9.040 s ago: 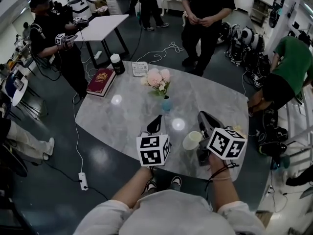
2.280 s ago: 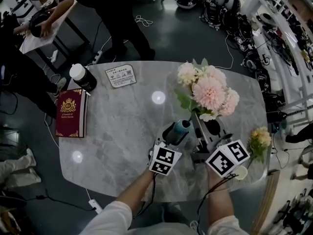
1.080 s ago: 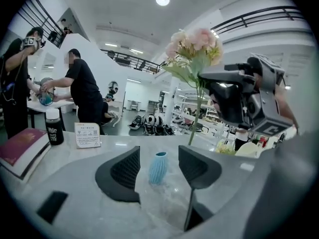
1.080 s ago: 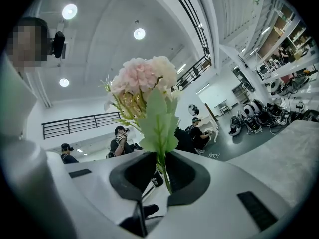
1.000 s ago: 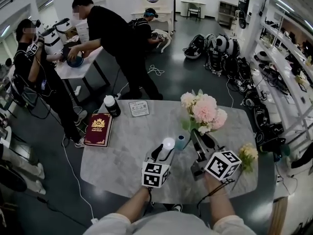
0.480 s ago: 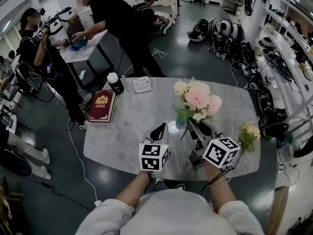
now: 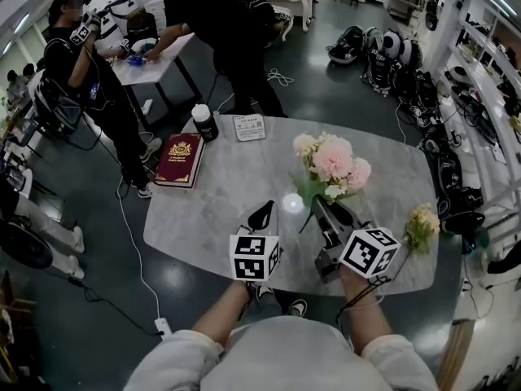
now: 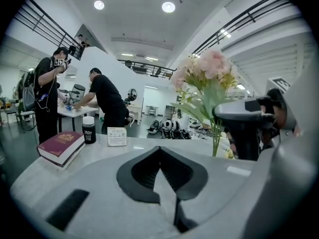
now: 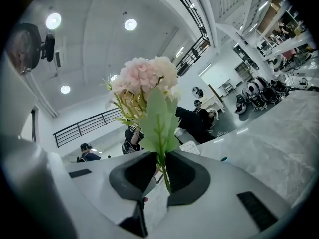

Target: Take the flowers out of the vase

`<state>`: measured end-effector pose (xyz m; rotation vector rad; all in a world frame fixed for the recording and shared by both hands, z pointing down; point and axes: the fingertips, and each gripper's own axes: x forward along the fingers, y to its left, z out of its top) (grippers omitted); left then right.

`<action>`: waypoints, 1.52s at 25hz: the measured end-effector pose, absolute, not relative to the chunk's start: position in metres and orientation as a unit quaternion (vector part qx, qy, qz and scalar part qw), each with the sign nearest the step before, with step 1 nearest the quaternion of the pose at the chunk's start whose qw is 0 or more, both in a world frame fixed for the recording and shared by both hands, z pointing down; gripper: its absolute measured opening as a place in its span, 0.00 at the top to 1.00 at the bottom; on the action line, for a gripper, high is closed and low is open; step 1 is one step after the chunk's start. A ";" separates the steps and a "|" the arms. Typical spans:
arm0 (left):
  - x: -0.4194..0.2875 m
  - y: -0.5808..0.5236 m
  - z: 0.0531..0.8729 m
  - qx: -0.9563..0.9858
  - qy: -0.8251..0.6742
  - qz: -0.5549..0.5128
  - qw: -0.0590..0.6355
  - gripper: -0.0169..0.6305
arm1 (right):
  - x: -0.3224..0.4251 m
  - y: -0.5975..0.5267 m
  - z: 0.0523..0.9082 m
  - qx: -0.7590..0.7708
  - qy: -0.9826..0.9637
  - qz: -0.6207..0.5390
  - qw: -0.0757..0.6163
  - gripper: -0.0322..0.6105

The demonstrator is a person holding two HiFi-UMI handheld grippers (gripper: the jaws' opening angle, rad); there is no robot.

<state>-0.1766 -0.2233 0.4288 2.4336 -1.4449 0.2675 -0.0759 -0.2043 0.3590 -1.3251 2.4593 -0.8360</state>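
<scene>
My right gripper [image 7: 322,207] is shut on the green stem of a bunch of pink and cream flowers [image 7: 332,160] and holds it upright above the grey marble table [image 7: 236,177]. The right gripper view shows the stem [image 9: 162,172] pinched between the jaws, with the blooms [image 9: 144,75] above. My left gripper [image 7: 262,211] hovers to the left of the bunch, shut with nothing in it; its jaws meet in the left gripper view [image 8: 160,151]. A small teal bit [image 9: 224,159] beyond the right jaw may be the vase; the head view does not show it clearly.
A second bunch of yellow flowers [image 7: 422,221] lies near the table's right edge. At the far left of the table are a red book [image 7: 181,160], a dark bottle [image 7: 202,123] and a small card [image 7: 248,127]. People stand beyond the table [image 7: 216,39].
My left gripper has let go of the blue vase, shut, and drawn back toward me. My right gripper still holds the pink bunch, now a little lower and clear of the vase.
</scene>
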 end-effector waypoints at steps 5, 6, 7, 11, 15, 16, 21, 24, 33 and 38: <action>-0.203 -0.220 0.442 0.835 -0.517 0.101 0.159 0.96 | -0.099 -0.210 0.385 -0.435 0.836 -0.319 0.096 0.86; -0.210 -0.219 0.446 0.832 -0.521 0.104 0.161 0.96 | -0.105 -0.212 0.392 -0.431 0.836 -0.327 0.094 0.86; -0.217 -0.218 0.450 0.827 -0.526 0.106 0.164 0.96 | -0.111 -0.213 0.398 -0.426 0.835 -0.335 0.091 0.86; -0.246 -0.216 0.469 0.810 -0.545 0.117 0.182 0.96 | -0.134 -0.218 0.419 -0.411 0.833 -0.362 0.076 0.86; -0.272 -0.209 0.496 0.791 -0.561 0.128 0.209 0.96 | -0.154 -0.218 0.448 -0.394 0.825 -0.400 0.062 0.86; -0.277 -0.208 0.503 0.786 -0.564 0.131 0.214 0.96 | -0.158 -0.217 0.455 -0.391 0.823 -0.408 0.058 0.86; -0.294 -0.199 0.531 0.772 -0.572 0.145 0.238 0.96 | -0.176 -0.210 0.489 -0.385 0.808 -0.445 0.032 0.86; -0.299 -0.197 0.543 0.767 -0.573 0.144 0.250 0.96 | -0.183 -0.208 0.509 -0.385 0.796 -0.468 0.023 0.86; -0.297 -0.193 0.571 0.767 -0.560 0.152 0.273 0.96 | -0.187 -0.205 0.558 -0.399 0.771 -0.496 -0.017 0.87; -0.298 -0.195 0.579 0.766 -0.557 0.155 0.280 0.96 | -0.193 -0.210 0.581 -0.400 0.759 -0.512 -0.035 0.87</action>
